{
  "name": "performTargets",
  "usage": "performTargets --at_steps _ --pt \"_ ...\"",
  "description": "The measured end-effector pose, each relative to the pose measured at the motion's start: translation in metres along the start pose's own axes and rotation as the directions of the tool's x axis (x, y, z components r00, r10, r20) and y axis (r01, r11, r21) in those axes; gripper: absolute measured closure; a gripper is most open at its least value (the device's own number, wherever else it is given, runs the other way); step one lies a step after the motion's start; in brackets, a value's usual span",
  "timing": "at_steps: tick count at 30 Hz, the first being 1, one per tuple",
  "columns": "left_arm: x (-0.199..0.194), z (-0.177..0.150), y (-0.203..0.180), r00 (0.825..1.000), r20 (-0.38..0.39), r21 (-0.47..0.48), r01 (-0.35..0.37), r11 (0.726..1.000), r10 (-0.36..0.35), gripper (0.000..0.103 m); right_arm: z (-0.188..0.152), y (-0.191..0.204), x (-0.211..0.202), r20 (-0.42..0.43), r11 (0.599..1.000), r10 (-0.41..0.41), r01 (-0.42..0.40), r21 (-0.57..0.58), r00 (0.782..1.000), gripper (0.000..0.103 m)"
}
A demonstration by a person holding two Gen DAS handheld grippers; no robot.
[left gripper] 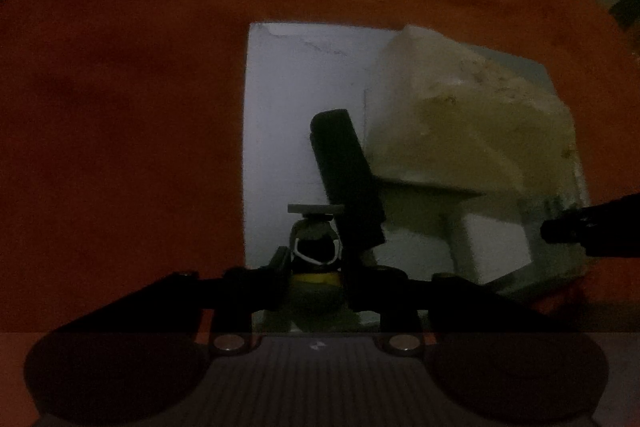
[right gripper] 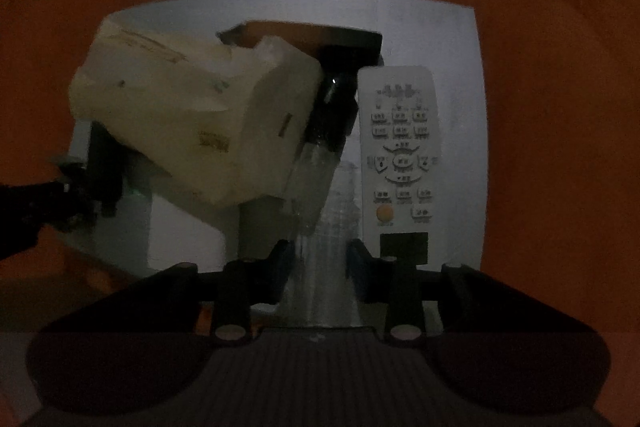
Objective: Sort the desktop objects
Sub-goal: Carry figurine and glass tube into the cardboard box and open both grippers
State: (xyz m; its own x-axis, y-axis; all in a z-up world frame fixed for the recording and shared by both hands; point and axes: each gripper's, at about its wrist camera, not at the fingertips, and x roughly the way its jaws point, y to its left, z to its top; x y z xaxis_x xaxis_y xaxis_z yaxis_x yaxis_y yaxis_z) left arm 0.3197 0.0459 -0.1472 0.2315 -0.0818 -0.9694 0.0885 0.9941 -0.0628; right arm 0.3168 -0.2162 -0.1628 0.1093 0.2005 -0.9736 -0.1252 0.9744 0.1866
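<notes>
Right wrist view: an orange cloth (right gripper: 540, 27) covers the desk, and a white base (right gripper: 452, 39) lies on it as the sorting area. A cream foam block (right gripper: 180, 115) sits tilted over the base's left side. A white remote (right gripper: 400, 147) lies face up along the right edge, its long axis running near to far, with the orange button at the near end. It looks already sorted. The right gripper (right gripper: 320, 259) has its tongs narrowed on a clear plastic piece (right gripper: 314, 183), probably to carry it. The piece points away toward the far edge and leans slightly right. The left gripper (left gripper: 316, 267) pinches a small yellow-banded object (left gripper: 316, 279) upright over the near edge, beside a leaning black bar (left gripper: 346, 179).
</notes>
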Motion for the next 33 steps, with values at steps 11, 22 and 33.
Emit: performTargets --at_steps 11,22,33 --pt "-0.037 -0.006 0.001 0.998 0.055 -0.017 0.033 0.999 -0.032 0.080 -0.007 0.007 -0.050 0.074 0.998 0.052 -0.053 0.019 0.996 0.069" --pt "-0.101 -0.056 -0.020 0.991 0.110 0.029 0.075 0.997 -0.077 0.080 -0.041 0.028 -0.111 0.153 0.996 0.088 -0.085 -0.025 0.984 0.069" --pt "-0.152 -0.129 -0.047 0.979 0.137 0.070 0.141 0.988 -0.150 0.080 -0.122 0.064 -0.159 0.176 0.984 0.168 -0.152 -0.096 0.970 0.069"
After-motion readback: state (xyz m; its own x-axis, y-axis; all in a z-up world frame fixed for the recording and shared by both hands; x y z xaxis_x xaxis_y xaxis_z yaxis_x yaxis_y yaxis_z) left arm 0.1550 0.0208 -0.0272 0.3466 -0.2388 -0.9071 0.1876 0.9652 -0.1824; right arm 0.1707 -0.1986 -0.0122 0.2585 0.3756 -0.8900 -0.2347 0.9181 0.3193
